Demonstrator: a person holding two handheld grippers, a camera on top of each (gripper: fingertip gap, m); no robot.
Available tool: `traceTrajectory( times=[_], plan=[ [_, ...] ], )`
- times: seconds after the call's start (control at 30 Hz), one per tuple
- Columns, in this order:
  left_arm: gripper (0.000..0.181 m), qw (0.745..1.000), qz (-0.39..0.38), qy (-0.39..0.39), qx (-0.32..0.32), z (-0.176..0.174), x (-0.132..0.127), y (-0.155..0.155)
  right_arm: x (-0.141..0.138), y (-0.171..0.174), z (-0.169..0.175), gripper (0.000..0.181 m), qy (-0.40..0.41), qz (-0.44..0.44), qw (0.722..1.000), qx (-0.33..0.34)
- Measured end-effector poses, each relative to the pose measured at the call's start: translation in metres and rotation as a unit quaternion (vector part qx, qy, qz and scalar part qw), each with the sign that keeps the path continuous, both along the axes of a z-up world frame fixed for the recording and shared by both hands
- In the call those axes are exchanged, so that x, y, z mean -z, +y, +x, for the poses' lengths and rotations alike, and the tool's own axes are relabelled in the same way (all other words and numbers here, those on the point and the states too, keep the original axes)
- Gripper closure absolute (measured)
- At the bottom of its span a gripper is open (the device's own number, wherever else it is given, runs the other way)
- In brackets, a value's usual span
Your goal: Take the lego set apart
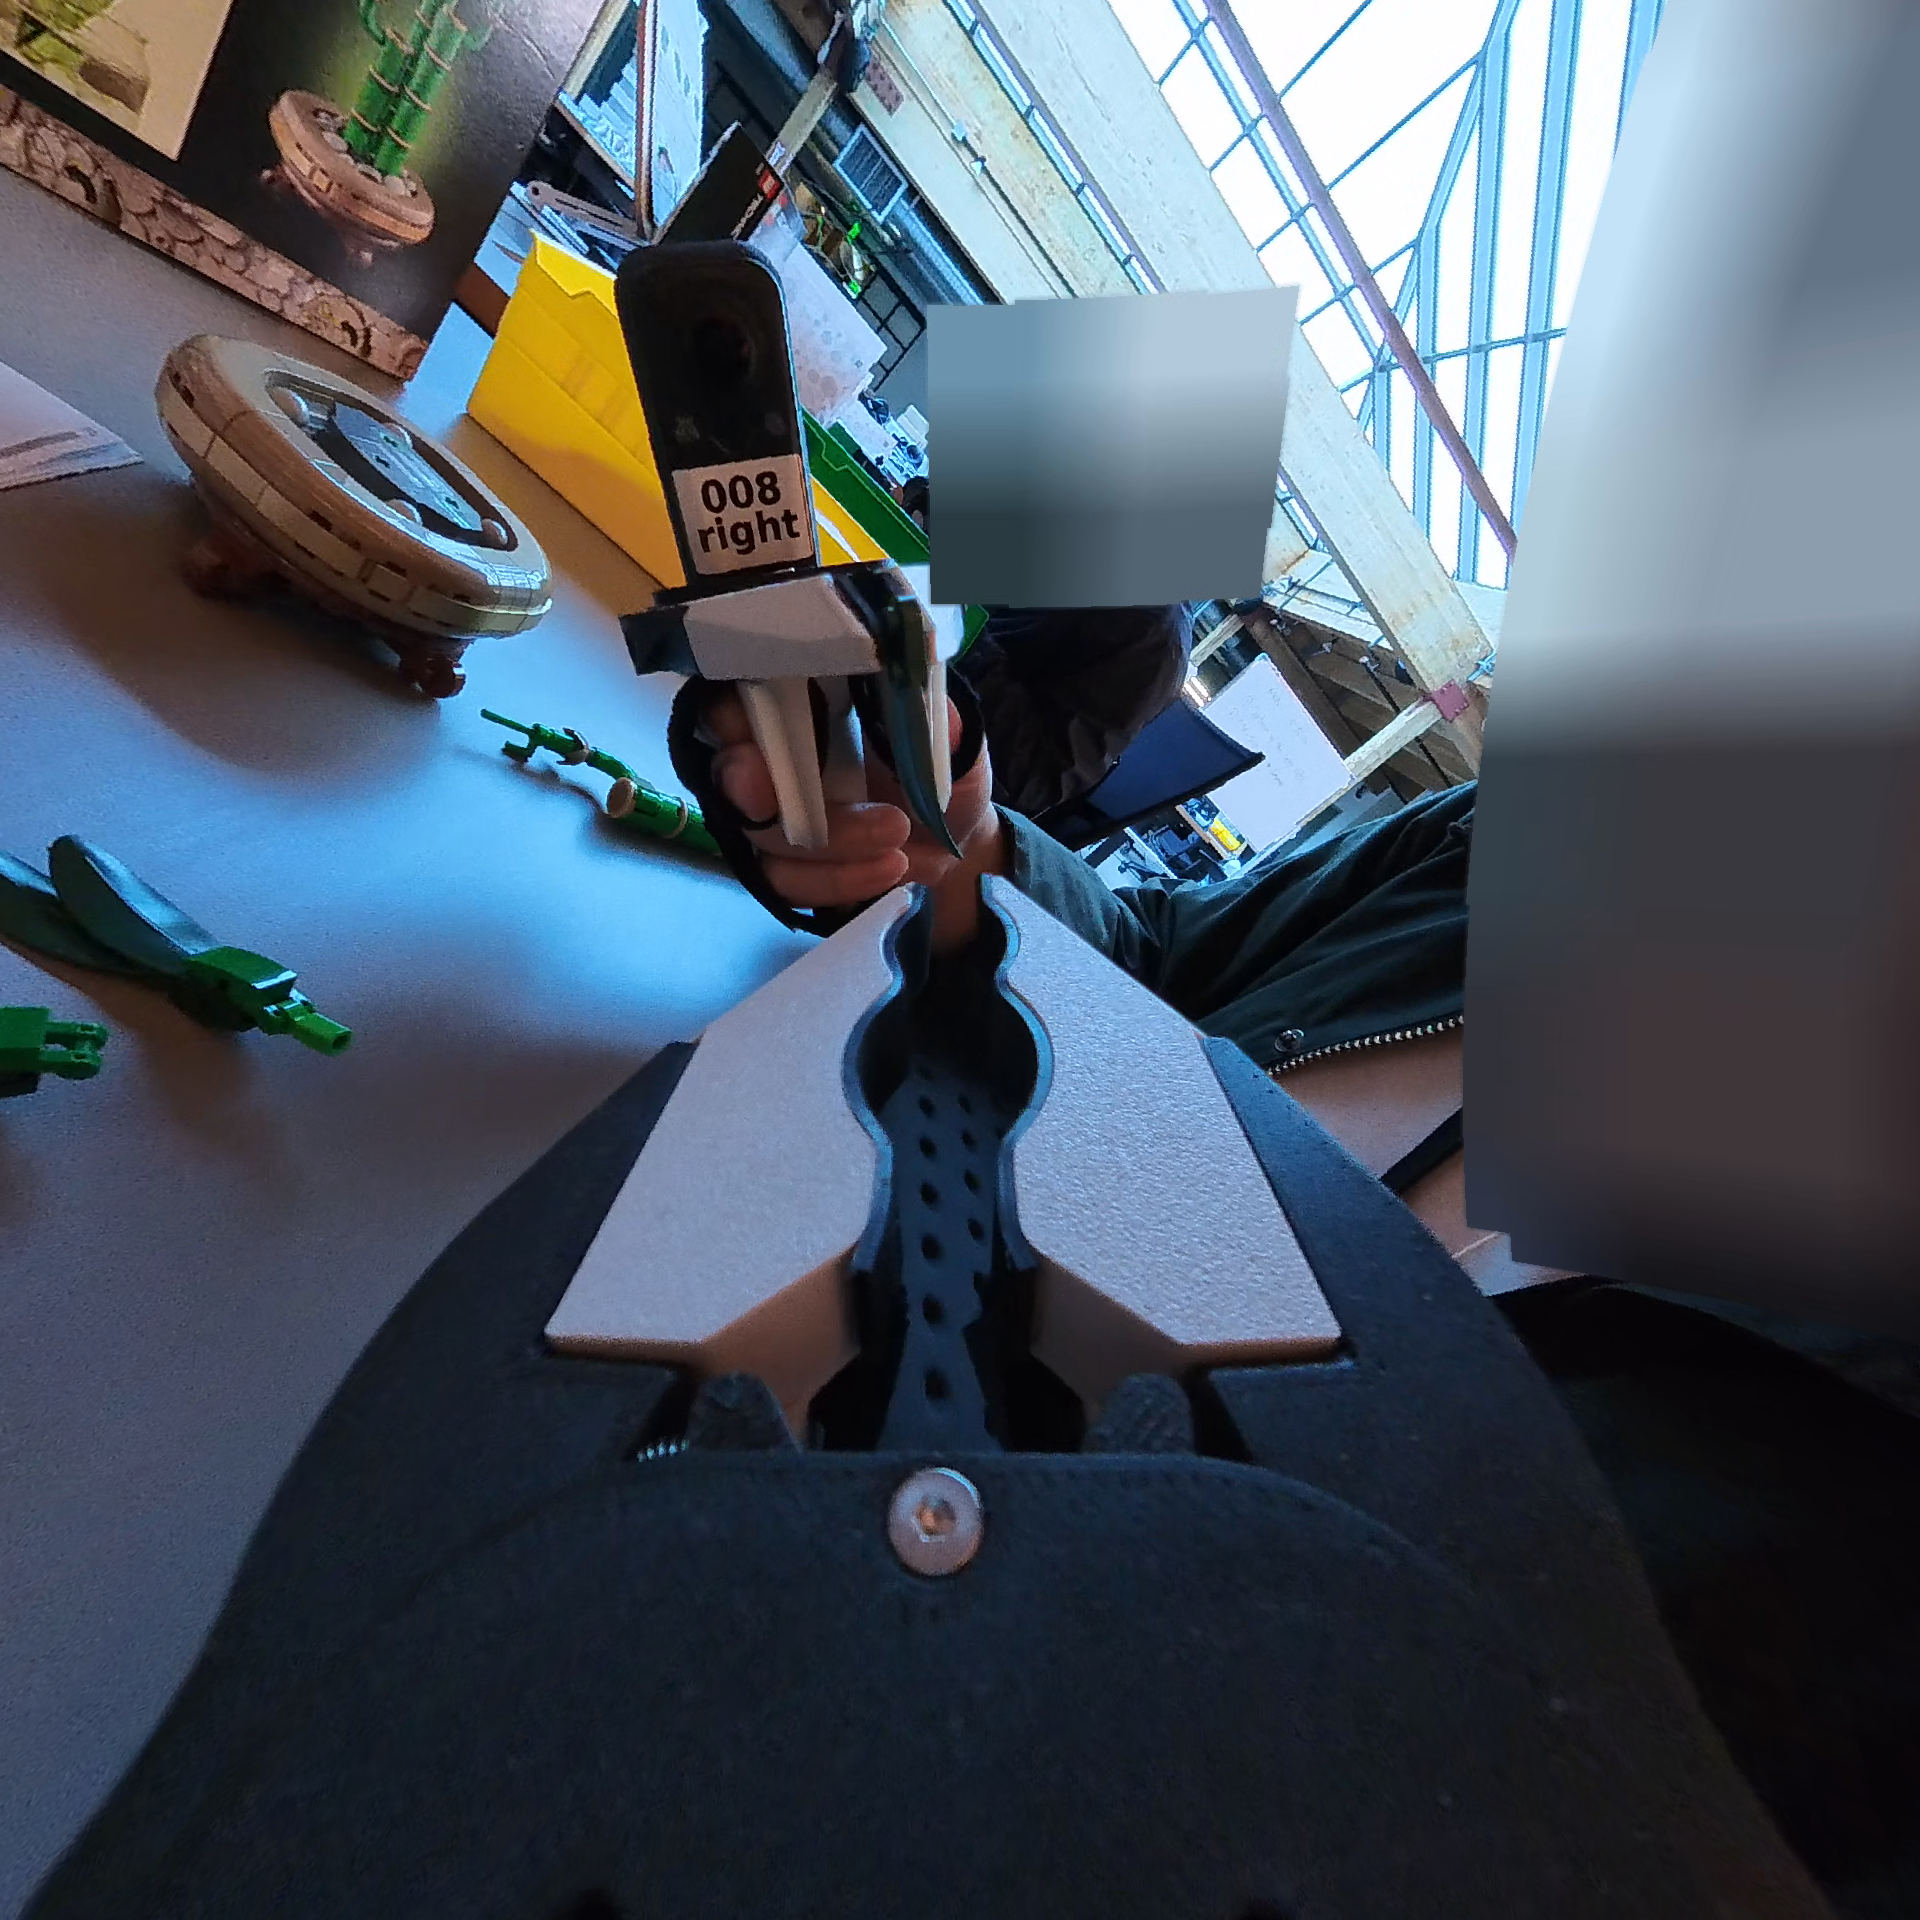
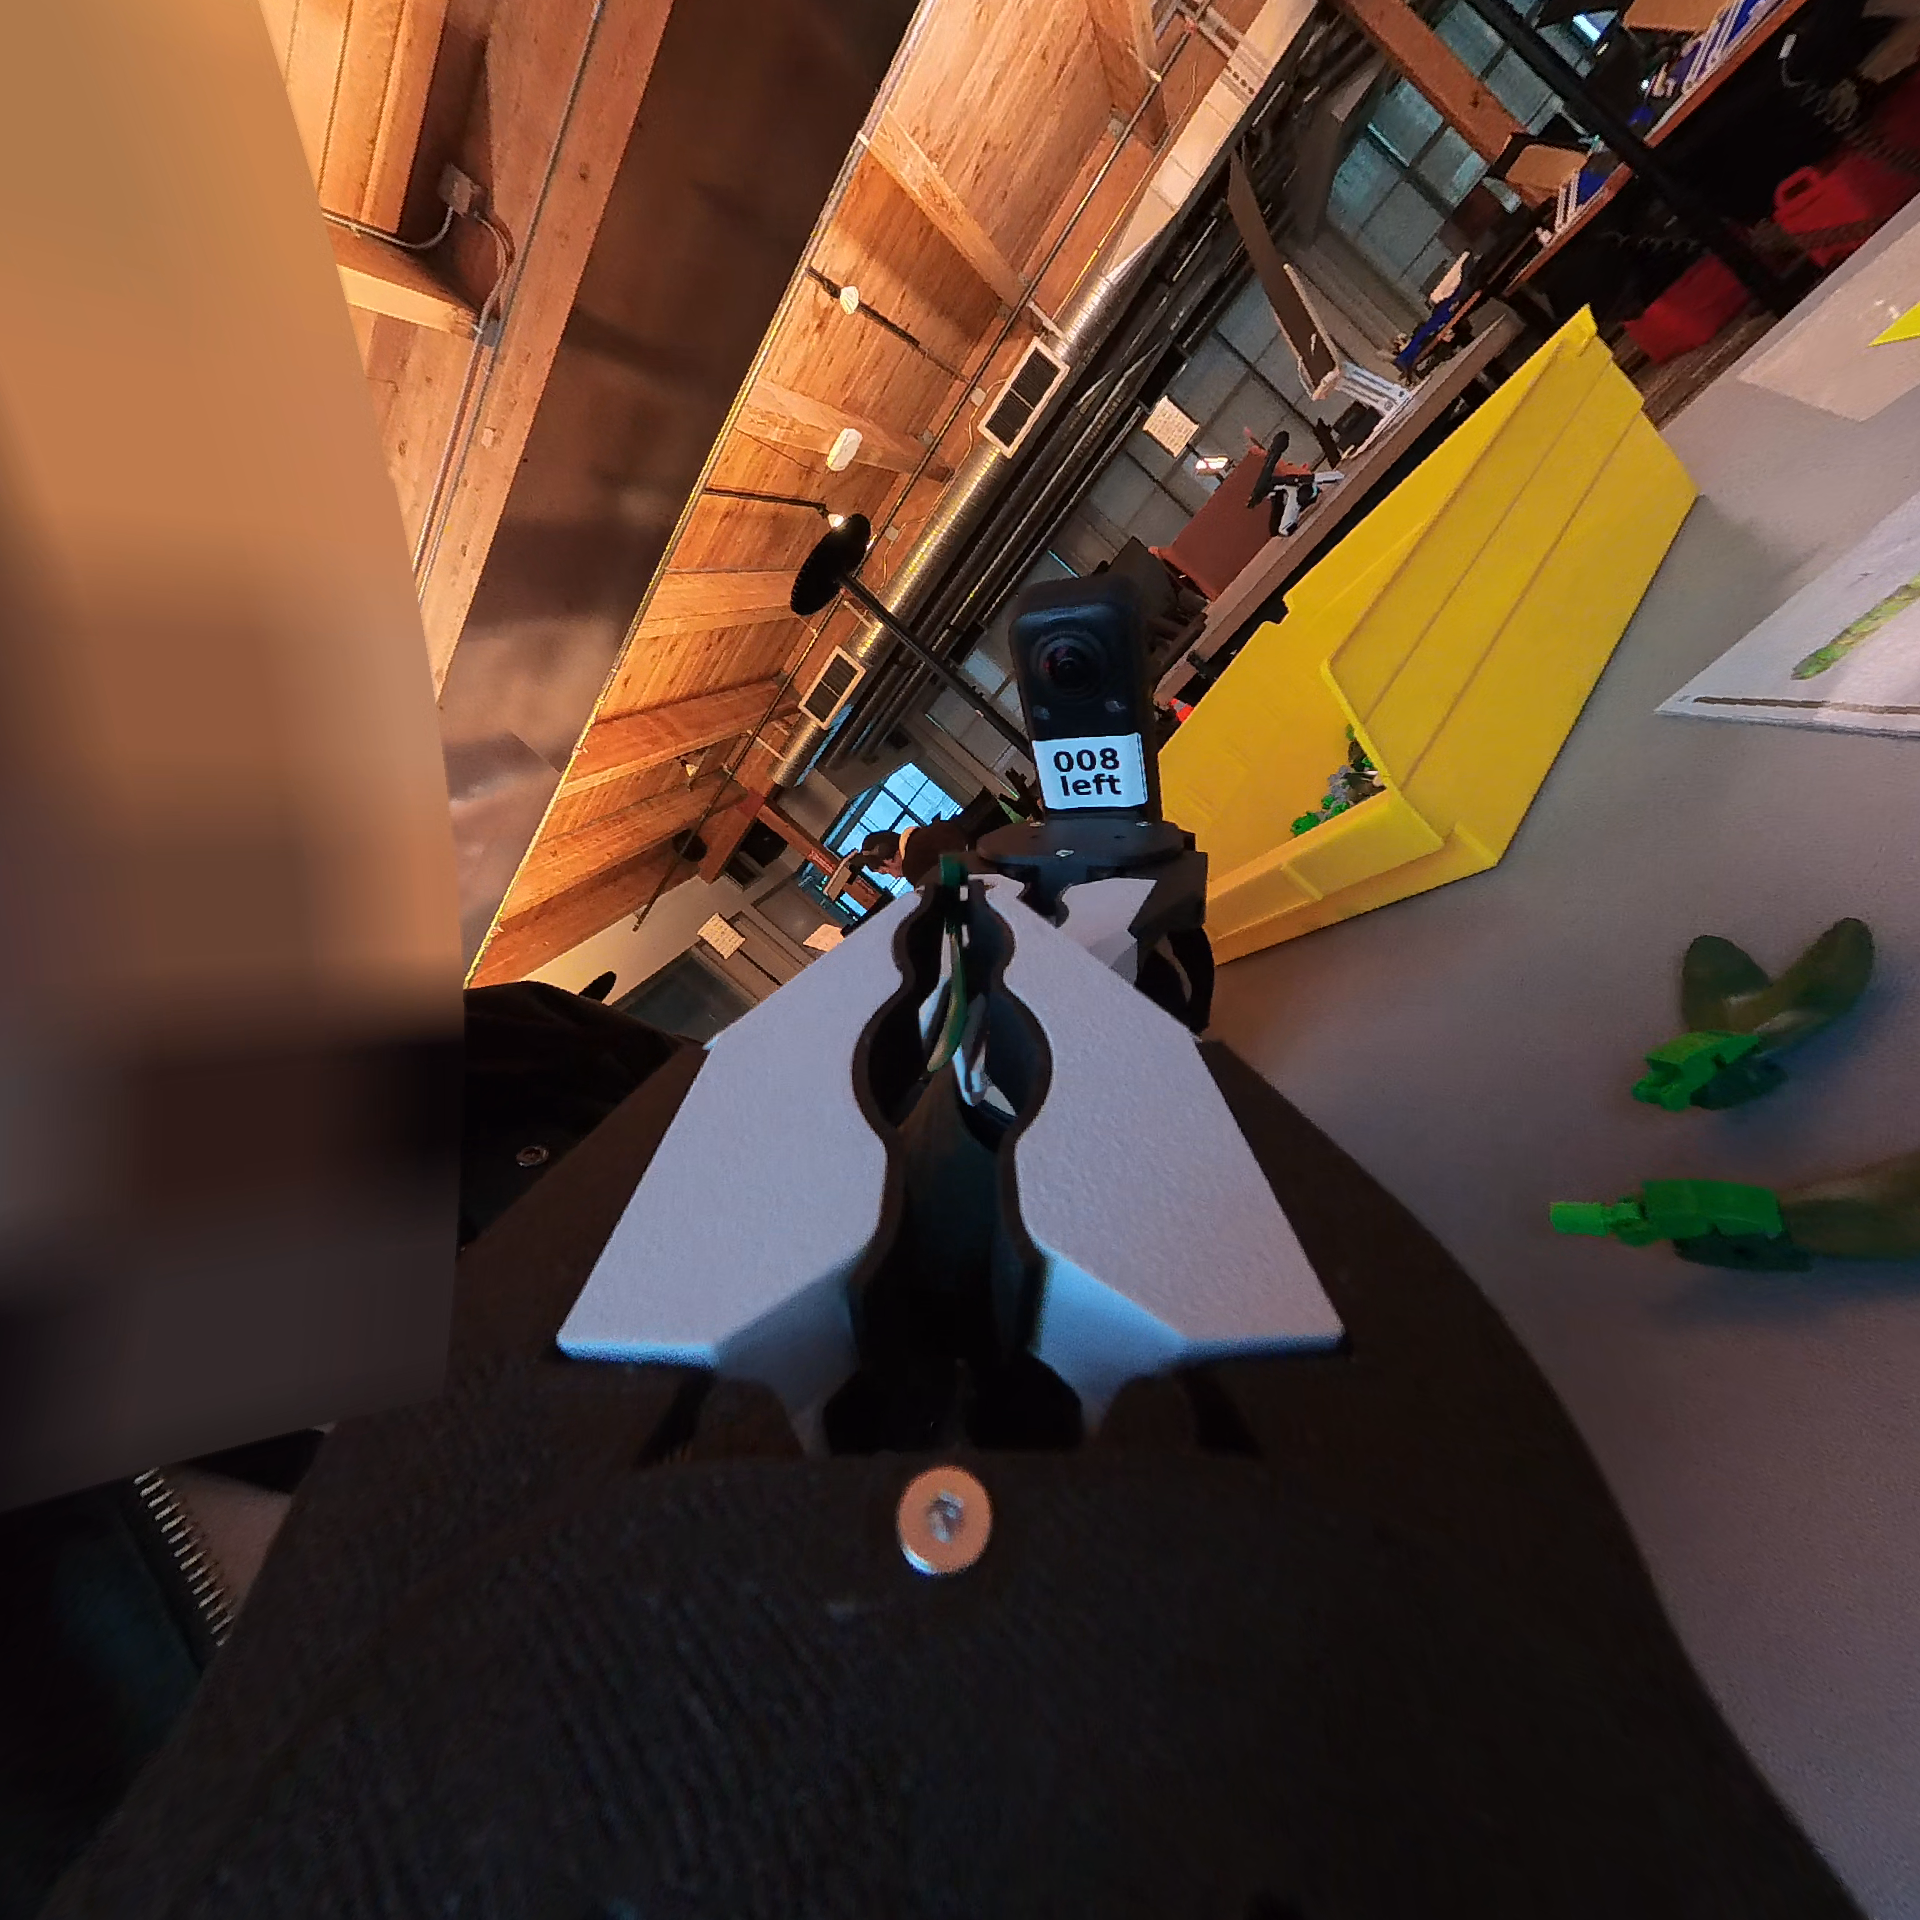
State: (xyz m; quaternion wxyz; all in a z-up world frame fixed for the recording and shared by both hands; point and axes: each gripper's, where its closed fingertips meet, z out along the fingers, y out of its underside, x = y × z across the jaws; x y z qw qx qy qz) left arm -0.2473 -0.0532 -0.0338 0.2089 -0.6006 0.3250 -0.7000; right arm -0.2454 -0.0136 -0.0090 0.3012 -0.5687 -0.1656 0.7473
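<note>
My right gripper [image 2: 951, 902] is shut on a thin dark green lego leaf [image 2: 952, 977], seen edge-on between its white fingers. In the left wrist view the right gripper [image 1: 873, 826] hangs above the table with the curved leaf [image 1: 920, 727] along one finger. My left gripper [image 1: 948, 891] is shut, with nothing visible between its tips, just below the right gripper's tips. It also shows in the right wrist view [image 2: 1091, 914], half hidden. The round tan lego pot base [image 1: 343, 488] stands on the grey table [image 1: 416, 852]. A green bamboo stalk [image 1: 613, 774] lies near it.
Loose green leaf pieces lie on the table [image 1: 197, 956] [image 1: 42, 1044] [image 2: 1756, 1029] [image 2: 1714, 1221]. A yellow bin [image 2: 1455, 644] [image 1: 561, 395] holds small parts. The lego box [image 1: 260, 135] stands behind the base. A printed sheet [image 2: 1849, 644] lies at the edge. The tips of one gripper are about 4 cm away from the tips of the other.
</note>
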Motion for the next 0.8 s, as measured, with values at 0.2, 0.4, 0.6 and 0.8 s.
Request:
traceTrajectory(
  times=[0.2, 0.4, 0.6, 0.8],
  plan=[
    [0.176, 1.0, -0.001, 0.0, -0.003, -0.0004, 0.0001, 0.0014, 0.0019, -0.0008, -0.0022, 0.179, -0.005, 0.0, 1.0, -0.001],
    [0.176, 1.0, -0.002, 0.004, -0.004, 0.0, 0.0017, 0.002, 0.0027, -0.0009, -0.0028, 0.179, -0.005, -0.003, 1.0, -0.002],
    [0.175, 1.0, -0.009, 0.0, -0.004, -0.0001, 0.0009, 0.0026, 0.0072, -0.0009, -0.0054, 0.179, -0.023, 0.003, 1.0, 0.002],
    [0.181, 1.0, -0.011, 0.006, -0.013, -0.001, 0.003, 0.0058, 0.01, -0.0044, -0.0098, 0.179, -0.035, 0.013, 0.999, -0.004]
  ],
)
